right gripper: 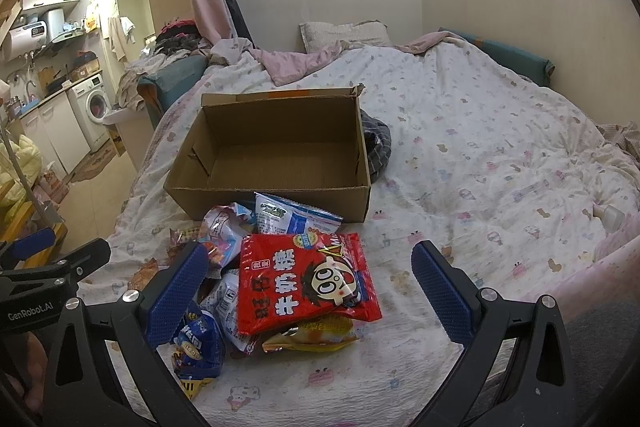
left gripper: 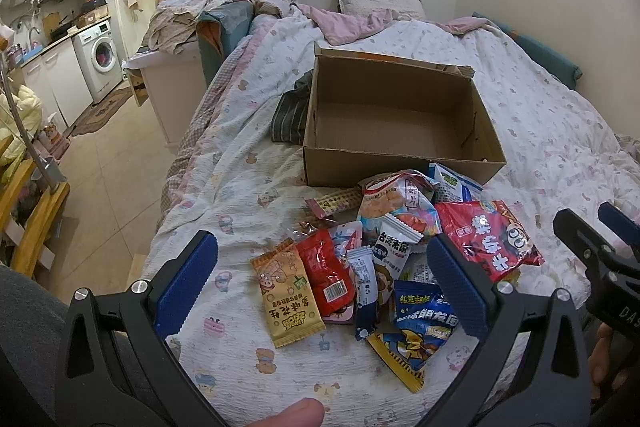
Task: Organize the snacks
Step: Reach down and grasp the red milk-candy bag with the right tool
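A heap of snack packets lies on the bed in front of an empty cardboard box (left gripper: 396, 123) (right gripper: 280, 151). On top is a big red packet (left gripper: 486, 241) (right gripper: 306, 281). Beside it are an orange packet (left gripper: 286, 293), a small red packet (left gripper: 326, 273) and a blue packet (left gripper: 424, 311) (right gripper: 198, 343). My left gripper (left gripper: 320, 269) hangs open above the left part of the heap, holding nothing. My right gripper (right gripper: 310, 277) is open too, its fingers either side of the big red packet and above it. Each gripper shows at the edge of the other's view.
A quilt with a small cartoon print (right gripper: 480, 167) covers the bed. A dark striped cloth (left gripper: 292, 111) lies against the box. A pillow (left gripper: 376, 3) is at the far wall. The floor (left gripper: 108, 171) drops off left of the bed, with a washing machine (left gripper: 100, 59) beyond.
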The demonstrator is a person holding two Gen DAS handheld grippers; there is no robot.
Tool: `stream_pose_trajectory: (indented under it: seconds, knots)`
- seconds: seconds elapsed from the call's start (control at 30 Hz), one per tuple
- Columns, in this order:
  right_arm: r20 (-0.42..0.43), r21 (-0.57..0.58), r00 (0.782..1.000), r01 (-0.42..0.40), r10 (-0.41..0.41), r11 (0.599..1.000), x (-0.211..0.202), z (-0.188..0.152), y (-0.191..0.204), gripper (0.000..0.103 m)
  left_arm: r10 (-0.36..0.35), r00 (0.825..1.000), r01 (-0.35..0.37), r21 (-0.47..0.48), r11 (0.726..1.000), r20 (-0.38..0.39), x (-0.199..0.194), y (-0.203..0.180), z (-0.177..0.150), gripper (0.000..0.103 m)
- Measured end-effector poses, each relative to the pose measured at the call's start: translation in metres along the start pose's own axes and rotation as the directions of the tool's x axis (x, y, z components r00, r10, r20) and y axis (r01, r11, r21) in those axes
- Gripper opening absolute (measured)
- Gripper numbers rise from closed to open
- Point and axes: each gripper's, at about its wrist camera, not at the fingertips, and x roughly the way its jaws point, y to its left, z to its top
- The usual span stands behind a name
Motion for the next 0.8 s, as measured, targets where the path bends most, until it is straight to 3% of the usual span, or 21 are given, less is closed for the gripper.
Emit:
stream_pose_trajectory:
  seconds: [0.27, 0.5, 0.8]
  knots:
    - [-0.053, 0.076, 0.997, -0.055, 0.059, 0.996, 0.002, 0.015, -0.014, 0.103, 0.009, 0.999, -0.009, 0.012, 1.0, -0.051, 0.004, 0.0, 0.015, 0.103]
    - [-0.164, 0.127, 0.98, -0.096, 0.116, 0.987, 0.02, 0.046, -0.035, 0.103, -0.023, 0.994, 0.026, 0.028, 0.999, -0.11, 0.013, -0.006, 0.041, 0.103]
    - [-0.367, 0.197, 0.899, -0.177, 0.24, 0.964, 0.071, 0.06, -0.063, 0.103, -0.019, 0.981, 0.03, 0.057, 0.998, -0.193, 0.042, -0.011, 0.073, 0.103]
